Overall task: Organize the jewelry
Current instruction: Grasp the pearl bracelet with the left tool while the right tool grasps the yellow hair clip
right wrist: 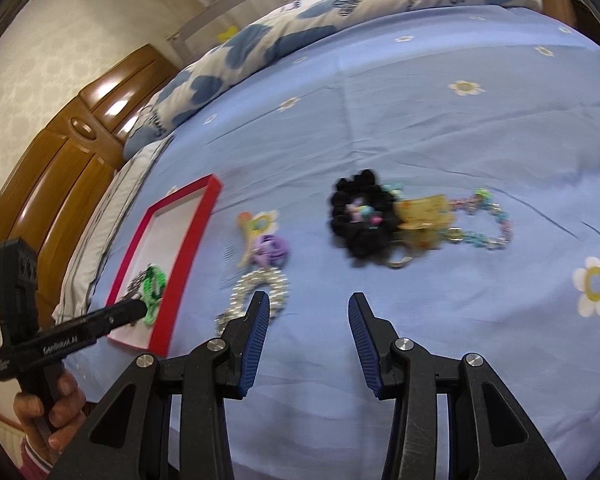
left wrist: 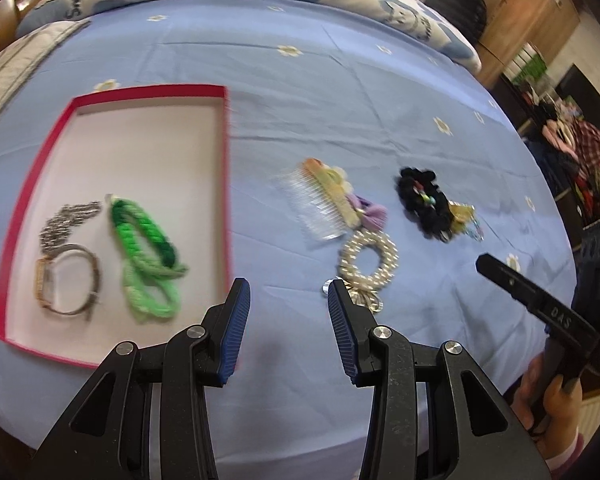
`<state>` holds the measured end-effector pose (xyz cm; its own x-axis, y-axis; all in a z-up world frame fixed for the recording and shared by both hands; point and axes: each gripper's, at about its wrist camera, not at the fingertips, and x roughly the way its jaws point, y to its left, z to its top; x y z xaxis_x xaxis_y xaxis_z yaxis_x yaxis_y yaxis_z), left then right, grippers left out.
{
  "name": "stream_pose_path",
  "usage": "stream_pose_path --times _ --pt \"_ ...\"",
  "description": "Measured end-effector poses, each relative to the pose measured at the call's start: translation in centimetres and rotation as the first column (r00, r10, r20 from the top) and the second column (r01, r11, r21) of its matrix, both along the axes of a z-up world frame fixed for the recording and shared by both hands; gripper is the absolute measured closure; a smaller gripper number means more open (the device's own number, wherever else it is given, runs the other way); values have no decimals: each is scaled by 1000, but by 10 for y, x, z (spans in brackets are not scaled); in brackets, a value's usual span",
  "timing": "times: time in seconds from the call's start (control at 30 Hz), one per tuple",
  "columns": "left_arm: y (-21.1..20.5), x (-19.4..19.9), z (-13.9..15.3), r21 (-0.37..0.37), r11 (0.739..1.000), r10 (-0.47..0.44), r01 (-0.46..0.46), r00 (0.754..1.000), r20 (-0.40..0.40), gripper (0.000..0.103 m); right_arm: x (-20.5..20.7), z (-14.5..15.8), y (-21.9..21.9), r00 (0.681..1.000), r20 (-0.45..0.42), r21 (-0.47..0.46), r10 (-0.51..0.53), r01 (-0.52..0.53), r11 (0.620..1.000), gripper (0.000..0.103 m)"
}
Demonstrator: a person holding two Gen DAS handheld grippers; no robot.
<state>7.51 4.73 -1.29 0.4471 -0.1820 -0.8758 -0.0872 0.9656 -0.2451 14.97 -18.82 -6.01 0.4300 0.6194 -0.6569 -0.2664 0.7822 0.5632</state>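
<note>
On the bedsheet (left wrist: 340,92), comb (left wrist: 324,204) seemingly diagonal.

The left black two-finger gripper with ribbed blue pads (left wrist: 288,292) stands with its jaws spread wide and nothing between them, its fingers reaching forward and level. The right black two-finger gripper with the same blue pads (right wrist: 309,307) is likewise spread wide and empty. A bare left hand (right wrist: 46,410) wraps the handle of the left tool, and a right hand (left wrist: 550,396) grips the other.
</note>
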Motion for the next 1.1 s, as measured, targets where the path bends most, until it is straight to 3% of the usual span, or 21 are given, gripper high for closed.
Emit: stream_pose_path --times 0.4,0.9,1.03,1.1 --pt "-41 26 -25 10 996 -88 89 994 -60 64 22 -21 -45 994 -31 -22 -104 103 994 59" --pt "-55 47 -50 -10 993 -116 116 988 -98 64 68 -33 -18 998 -23 -82 -62 60 995 59" --pt "-61 49 -53 -14 990 -142 141 986 -88 74 70 -40 -13 998 -19 -108 -62 59 992 60" --pt "-62 49 -53 -17 988 -152 151 985 -83 87 69 -41 -15 998 -15 -119 -66 63 991 64"
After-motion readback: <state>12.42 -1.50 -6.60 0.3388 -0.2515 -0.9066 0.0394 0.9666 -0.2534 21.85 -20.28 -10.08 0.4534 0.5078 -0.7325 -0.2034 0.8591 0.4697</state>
